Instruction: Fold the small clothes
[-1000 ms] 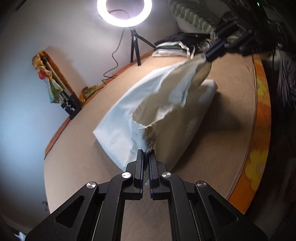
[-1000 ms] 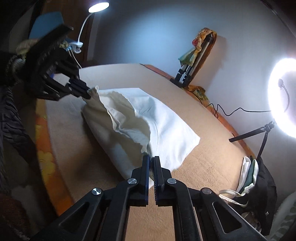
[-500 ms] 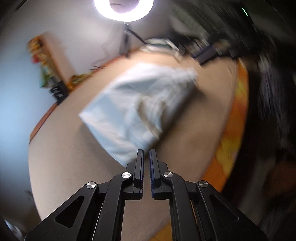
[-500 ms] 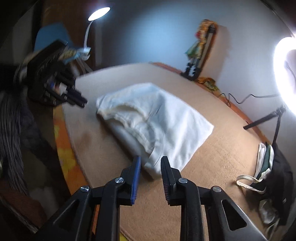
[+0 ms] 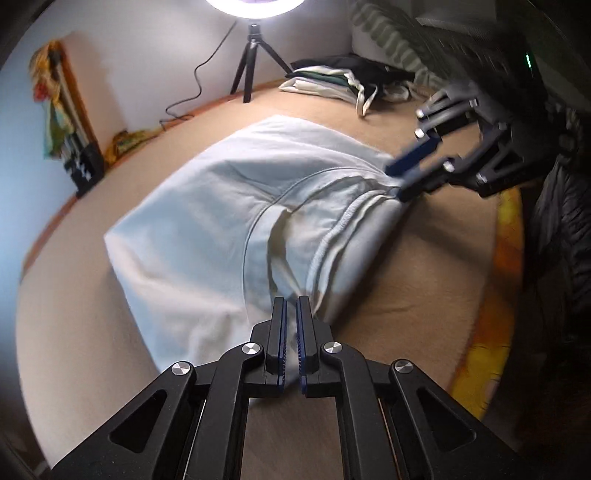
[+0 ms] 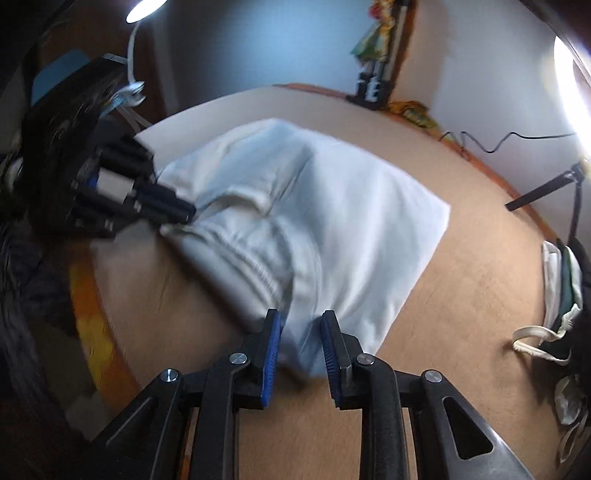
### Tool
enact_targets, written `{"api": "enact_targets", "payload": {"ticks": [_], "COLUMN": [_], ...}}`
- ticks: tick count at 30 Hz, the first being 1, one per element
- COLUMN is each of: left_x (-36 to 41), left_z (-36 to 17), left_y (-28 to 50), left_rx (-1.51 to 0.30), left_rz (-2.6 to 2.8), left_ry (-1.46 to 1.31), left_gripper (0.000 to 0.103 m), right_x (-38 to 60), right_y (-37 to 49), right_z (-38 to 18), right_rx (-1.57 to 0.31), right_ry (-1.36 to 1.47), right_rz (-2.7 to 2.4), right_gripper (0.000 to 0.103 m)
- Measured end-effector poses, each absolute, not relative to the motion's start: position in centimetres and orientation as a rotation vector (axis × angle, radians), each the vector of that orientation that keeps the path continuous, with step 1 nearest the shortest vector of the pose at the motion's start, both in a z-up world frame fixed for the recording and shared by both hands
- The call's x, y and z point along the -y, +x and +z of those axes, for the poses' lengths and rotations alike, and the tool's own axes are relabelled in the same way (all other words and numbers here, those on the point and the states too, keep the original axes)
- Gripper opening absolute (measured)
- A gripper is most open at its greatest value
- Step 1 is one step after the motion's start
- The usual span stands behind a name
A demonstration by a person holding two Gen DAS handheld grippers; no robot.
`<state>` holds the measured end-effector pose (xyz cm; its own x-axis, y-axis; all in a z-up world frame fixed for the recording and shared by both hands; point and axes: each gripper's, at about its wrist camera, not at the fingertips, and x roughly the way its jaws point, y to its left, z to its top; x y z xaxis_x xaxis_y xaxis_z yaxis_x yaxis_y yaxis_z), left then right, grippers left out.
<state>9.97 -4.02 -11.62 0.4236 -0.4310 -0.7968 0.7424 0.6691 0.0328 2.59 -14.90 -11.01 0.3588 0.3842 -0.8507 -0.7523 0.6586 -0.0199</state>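
**White garment laid on the tan bed, one corner pinched, the other let go**

A small white garment (image 5: 229, 221) lies spread over the tan bed cover (image 5: 74, 332), folded over on itself, with its ribbed waistband (image 5: 343, 229) running along the near edge. Its far end lies flat toward the wall.

The left tongs (image 5: 291, 306) are nearly closed, with only a thin slit between the blue pads. A bit of white cloth sits in that slit, so they pinch the near corner of the garment by the waistband. In the right wrist view the same tongs (image 6: 184, 216) meet the cloth at the far left corner, their tips pressed together.

The right tongs (image 6: 300, 325) stand narrowly parted; their jaws have just been opening. The garment's near corner lies between the blue pads (image 6: 271, 343), but the pads do not press on it. From the left wrist view these tongs (image 5: 402, 181) hover at the other end of the waistband, with the two fingers visibly apart.

Behind the garment, a small tripod (image 5: 251, 62) stands under a ring light (image 5: 255, 5) by the wall, its cable (image 5: 199, 88) trailing down. A pile of folded clothes (image 5: 332, 81) sits at the far right of the bed. An orange flowered sheet (image 5: 491, 332) shows along the bed's edge.
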Motion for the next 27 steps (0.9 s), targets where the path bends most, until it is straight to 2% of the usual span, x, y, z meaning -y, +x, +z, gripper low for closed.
{"api": "enact_targets", "payload": {"ticks": [2, 5, 7, 9, 12, 19, 26, 27], "left_x": [2.9, 0.9, -0.9, -3.1, -5.5, -6.6, -6.8, -6.8], "left_z": [-11.1, -9.9, -9.2, -8.1, -7.8, -11.4, -12.9, -13.0], "left_y": [9.7, 10.2, 11.5, 13.8, 16.8, 21.7, 23.2, 23.3], "left_rx": [-0.865, -0.851, -0.849, -0.850, -0.863, -0.963, -0.986, -0.986], "left_rz": [-0.768, -0.728, -0.669, -0.601, -0.591, -0.607, -0.659, -0.664], "left_ry": [0.389, 0.313, 0.208, 0.041, -0.196, -0.486, -0.577, -0.583], "left_gripper": [0.004, 0.006, 0.021, 0.049, 0.050, 0.051, 0.047, 0.042], "right_x": [16.0, 18.4, 20.2, 21.5, 23.1, 24.4, 24.4, 24.5], "right_y": [2.5, 4.3, 6.2, 8.1, 10.9, 15.3, 17.4, 17.4], "right_z": [-10.2, -8.0, -6.9, -6.7, -7.0, -10.4, -13.1, -13.3], "right_rx": [-0.935, -0.903, -0.892, -0.898, -0.927, -1.041, -1.101, -1.104], "right_ry": [-0.401, -0.243, -0.126, -0.029, 0.098, 0.321, 0.414, 0.427], "right_rz": [0.795, 0.797, 0.761, 0.721, 0.669, 0.689, 0.734, 0.743], "right_gripper": [0.023, 0.033, 0.034, 0.035, 0.038, 0.038, 0.024, 0.022]}}
